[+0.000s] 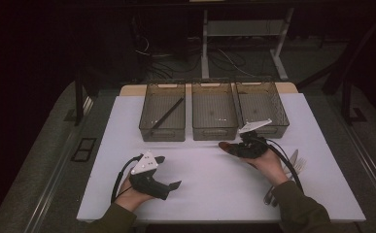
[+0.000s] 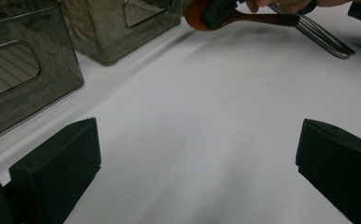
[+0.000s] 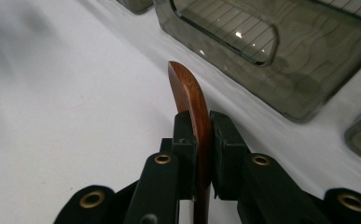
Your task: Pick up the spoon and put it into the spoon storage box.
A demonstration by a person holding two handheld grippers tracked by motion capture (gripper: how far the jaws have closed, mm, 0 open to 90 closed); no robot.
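My right gripper (image 1: pixel 236 147) is shut on a brown wooden spoon (image 1: pixel 224 144) in front of the middle bin (image 1: pixel 214 132). In the right gripper view the spoon (image 3: pixel 187 93) stands edge-on between the pads of the right gripper (image 3: pixel 201 140), its bowl pointing ahead toward a bin (image 3: pixel 281 88). My left gripper (image 1: pixel 168 171) rests low over the white table near the front left, jaws wide apart. In the left gripper view the left gripper (image 2: pixel 197 163) has only bare table between its fingers (image 2: pixel 57 172), and the spoon (image 2: pixel 262 19) appears far ahead.
Three clear grey bins stand in a row at the back; the left bin (image 1: pixel 149 131) holds a thin black stick (image 1: pixel 168 113). Metal cutlery (image 1: pixel 296 164) lies on the white table (image 1: pixel 210 184) by the right hand and appears as metal cutlery (image 2: pixel 322 39) ahead of the left gripper.
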